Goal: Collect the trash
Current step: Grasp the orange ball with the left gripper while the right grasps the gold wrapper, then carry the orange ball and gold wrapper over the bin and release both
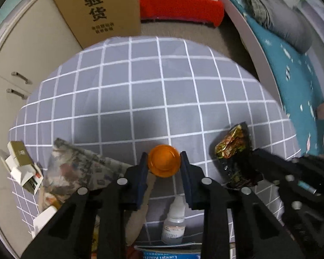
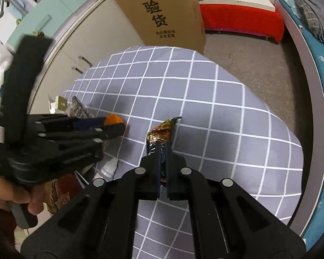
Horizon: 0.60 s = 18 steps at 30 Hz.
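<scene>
- The tabletop [image 1: 140,90], under a grey checked cloth, spreads ahead of both tools.
- A cardboard box [image 1: 97,8] stands beyond its far edge.
- The right hand-held gripper [image 2: 163,149] is clamped tight on a crumpled snack wrapper [image 2: 162,132].
- The left hand-held gripper [image 1: 164,164] has its blue pads against either side of an orange cap [image 1: 164,160], gripping it.
- A small dropper bottle [image 1: 175,222] lies just behind that cap, between the left tool's fingers.

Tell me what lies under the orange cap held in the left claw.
Under the orange cap the grey checked cloth shows, with a knife blade running beneath its near edge. The spot directly below is covered by the cap.
</scene>
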Each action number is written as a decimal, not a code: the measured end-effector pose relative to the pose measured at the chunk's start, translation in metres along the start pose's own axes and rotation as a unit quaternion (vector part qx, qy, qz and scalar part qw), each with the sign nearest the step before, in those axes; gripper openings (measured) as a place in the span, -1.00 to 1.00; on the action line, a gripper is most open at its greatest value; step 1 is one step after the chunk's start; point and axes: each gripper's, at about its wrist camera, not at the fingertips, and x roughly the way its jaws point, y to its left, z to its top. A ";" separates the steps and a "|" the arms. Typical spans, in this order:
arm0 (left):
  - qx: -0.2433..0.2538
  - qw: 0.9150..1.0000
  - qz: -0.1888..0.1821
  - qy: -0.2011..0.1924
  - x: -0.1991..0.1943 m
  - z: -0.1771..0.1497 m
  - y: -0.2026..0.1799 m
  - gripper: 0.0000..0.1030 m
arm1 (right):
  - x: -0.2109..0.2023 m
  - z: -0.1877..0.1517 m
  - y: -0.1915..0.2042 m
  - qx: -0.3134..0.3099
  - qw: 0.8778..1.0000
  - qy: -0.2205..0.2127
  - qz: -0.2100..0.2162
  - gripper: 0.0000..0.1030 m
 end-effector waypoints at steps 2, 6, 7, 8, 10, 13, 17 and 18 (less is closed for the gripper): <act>-0.012 1.000 -0.007 -0.010 -0.007 0.002 0.007 -0.45 | 0.006 0.000 0.005 -0.008 1.000 0.008 -0.002 -0.87; -0.027 0.999 -0.007 -0.024 -0.018 -0.001 0.011 -0.45 | 0.014 -0.003 0.011 -0.029 0.999 0.010 -0.022 -0.03; -0.029 0.999 -0.006 -0.025 -0.020 -0.002 0.012 -0.44 | 0.015 -0.004 0.012 -0.032 0.999 0.009 -0.022 -0.03; -0.030 0.999 -0.006 -0.026 -0.023 -0.005 0.010 -0.44 | 0.018 -0.005 0.013 -0.036 0.999 0.011 -0.025 -0.02; -0.036 0.999 -0.003 -0.028 -0.026 -0.009 0.009 -0.44 | 0.021 -0.007 0.014 -0.047 0.999 0.007 -0.018 -0.03; -0.049 0.998 -0.009 -0.026 -0.028 -0.013 0.005 -0.44 | 0.025 -0.007 0.020 -0.090 0.994 0.001 -0.057 -0.52; -0.048 0.999 -0.004 -0.025 -0.031 -0.015 -0.008 -0.44 | 0.020 -0.008 0.009 -0.088 0.995 -0.007 -0.036 -0.76; -0.047 0.999 -0.002 -0.027 -0.032 -0.015 -0.013 -0.44 | 0.016 -0.009 0.005 -0.083 0.996 -0.011 -0.030 -0.81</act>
